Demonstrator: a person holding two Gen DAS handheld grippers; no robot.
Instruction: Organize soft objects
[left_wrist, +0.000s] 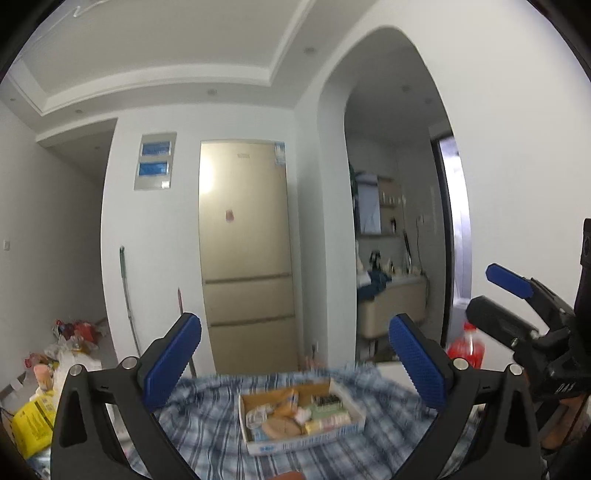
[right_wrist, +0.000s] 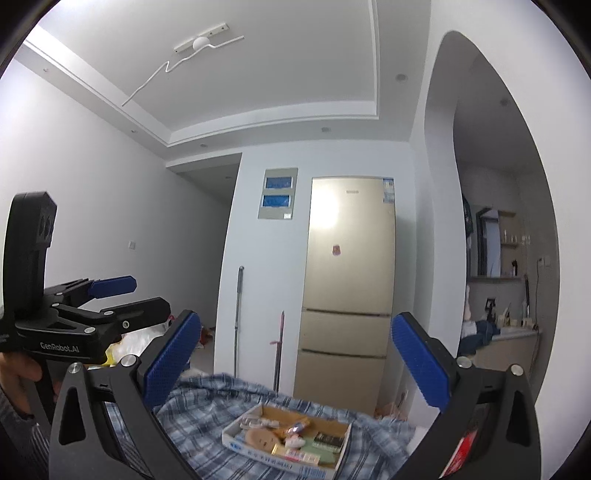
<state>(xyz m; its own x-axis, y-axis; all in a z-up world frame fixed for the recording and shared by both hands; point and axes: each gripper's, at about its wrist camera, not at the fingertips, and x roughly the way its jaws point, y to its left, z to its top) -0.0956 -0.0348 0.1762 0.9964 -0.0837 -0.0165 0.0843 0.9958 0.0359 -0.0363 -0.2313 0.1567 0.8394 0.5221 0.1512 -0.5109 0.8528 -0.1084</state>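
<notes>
Left gripper (left_wrist: 293, 360) spread wide, holding nothing, raised above checked cloth (left_wrist: 207, 421); shallow cardboard box (left_wrist: 301, 441) of soft items sits low between its 2 blue fingers (left_wrist: 173, 362), well short of tips. Box long axis runs left-right, slightly skewed. Right gripper (right_wrist: 295, 360) likewise wide apart, empty, box below between fingers.

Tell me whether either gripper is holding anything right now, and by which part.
Nothing is held. The left gripper and right gripper are both open and empty, raised above the cardboard box of small items on the plaid cloth.
</notes>
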